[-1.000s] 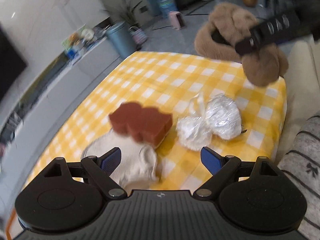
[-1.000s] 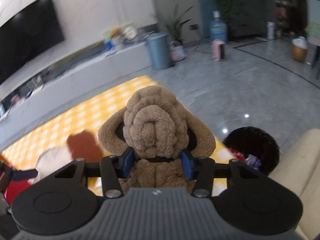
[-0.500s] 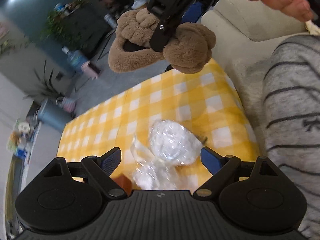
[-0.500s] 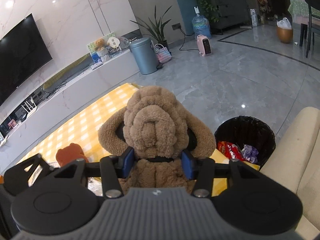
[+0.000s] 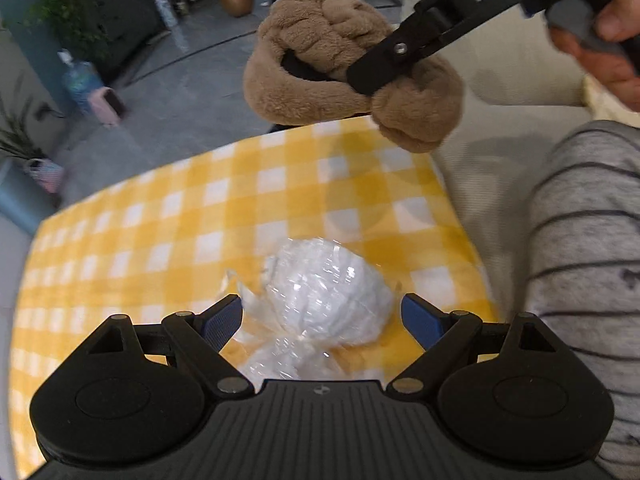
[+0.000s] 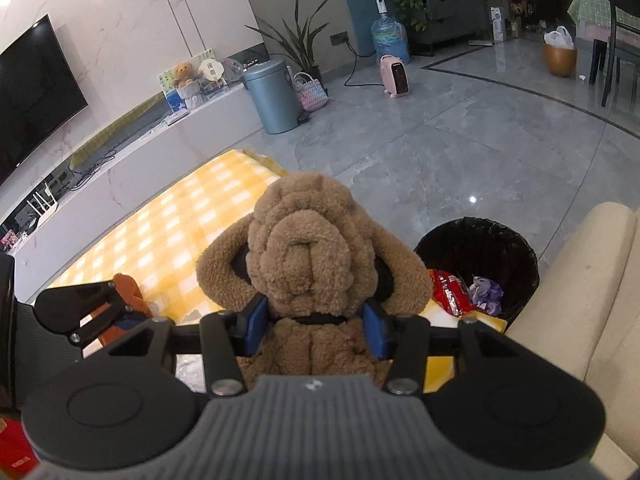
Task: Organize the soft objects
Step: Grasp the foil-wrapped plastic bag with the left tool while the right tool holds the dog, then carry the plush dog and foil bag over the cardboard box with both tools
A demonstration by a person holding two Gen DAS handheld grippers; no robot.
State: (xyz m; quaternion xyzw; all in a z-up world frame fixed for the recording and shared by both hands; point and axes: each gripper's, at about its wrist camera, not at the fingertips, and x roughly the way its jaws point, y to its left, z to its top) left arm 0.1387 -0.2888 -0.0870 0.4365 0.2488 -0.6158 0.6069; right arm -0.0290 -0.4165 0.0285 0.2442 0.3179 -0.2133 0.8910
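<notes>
Two sets of jaws, two different states. On the right gripper [image 6: 314, 330] the blue pads press into the neck of the brown plush dog [image 6: 308, 252], holding it in the air above the far corner of the yellow checked cloth [image 5: 192, 208], close to the cream sofa [image 5: 508, 64]. The left gripper [image 5: 322, 318] stands wide with nothing gripped; the white plastic-wrapped bundle [image 5: 328, 292] lies on the cloth between and just ahead of its pads, with a second, smaller wrapped lump [image 5: 276, 364] touching it nearer the camera. A rust-brown soft toy [image 6: 128, 286] lies further along the cloth. The step in hand looks like taking the bundle. To do it well, I would centre the pads on the fattest part of the larger lump, not the loose film at its twisted end, come down until they flank it, then close gently, since the slick wrap may slide. Meanwhile the plush should stay clear of the black bin [image 6: 480, 240] beside the sofa.
</notes>
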